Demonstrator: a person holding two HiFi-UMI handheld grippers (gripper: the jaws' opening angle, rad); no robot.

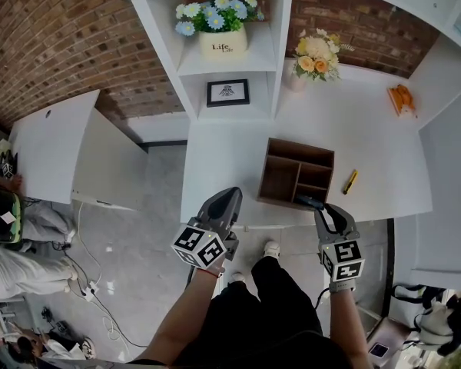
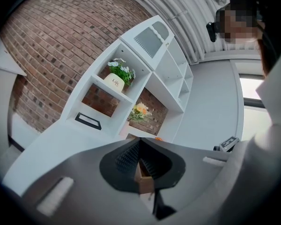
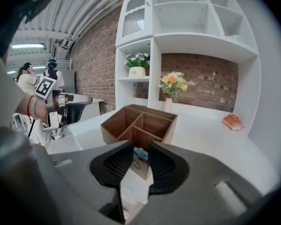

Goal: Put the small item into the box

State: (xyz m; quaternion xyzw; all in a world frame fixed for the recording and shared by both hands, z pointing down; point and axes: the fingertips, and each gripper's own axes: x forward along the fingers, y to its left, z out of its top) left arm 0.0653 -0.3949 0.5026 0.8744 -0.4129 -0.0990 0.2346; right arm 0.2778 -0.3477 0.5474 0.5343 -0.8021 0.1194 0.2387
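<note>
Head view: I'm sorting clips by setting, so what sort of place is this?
Probably a home-style set in a lab: a white shelf unit holding a cream pot of blue flowers against a red brick wall, yet white cables trail across the grey floor.

open wooden box (image 1: 296,174) — small bluish item (image 3: 140,153) at its near edge.

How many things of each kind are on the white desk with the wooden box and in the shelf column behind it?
Flower bunches: 2 (blue-and-white bunch in a pot, orange-and-cream bunch in a vase)
Framed picture: 1
Wooden box: 1
Yellow pen-like item: 1
Orange item: 1
Total: 6
</note>
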